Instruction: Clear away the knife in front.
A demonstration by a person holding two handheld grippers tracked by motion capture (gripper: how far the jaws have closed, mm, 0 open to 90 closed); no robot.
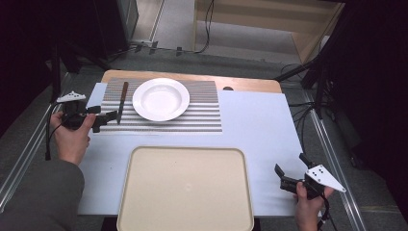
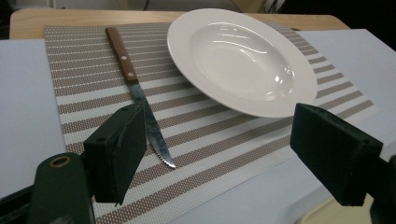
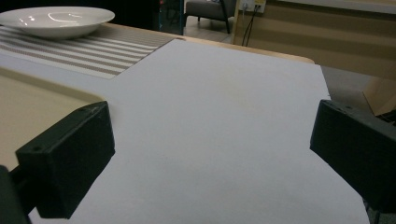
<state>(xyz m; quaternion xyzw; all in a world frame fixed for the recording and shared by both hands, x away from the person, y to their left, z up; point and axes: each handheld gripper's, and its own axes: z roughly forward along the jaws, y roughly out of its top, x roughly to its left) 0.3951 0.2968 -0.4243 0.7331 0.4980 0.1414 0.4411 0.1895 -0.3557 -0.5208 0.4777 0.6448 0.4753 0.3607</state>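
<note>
White-covered table point(image 1: 260, 125), striped mat point(image 1: 202, 115) at far edge. Left gripper point(image 1: 107, 117) spread beside knife point(image 1: 122, 100); knife left of plate point(image 1: 160, 99). Likely grab: straddle blade squarely, then close. Right gripper point(image 1: 288, 178) spread, idle near tray point(image 1: 185, 187).

We've got the left gripper point(image 1: 107, 120) at the table's left edge, jaws wide apart and pointing right, gripped by the left hand point(image 1: 73, 137) with a grey-sleeved forearm coming up from the near-left corner. Right gripper point(image 1: 290, 171) sits near the near-right corner, jaws spread and aimed left, held in the right hand point(image 1: 308, 208).
</note>
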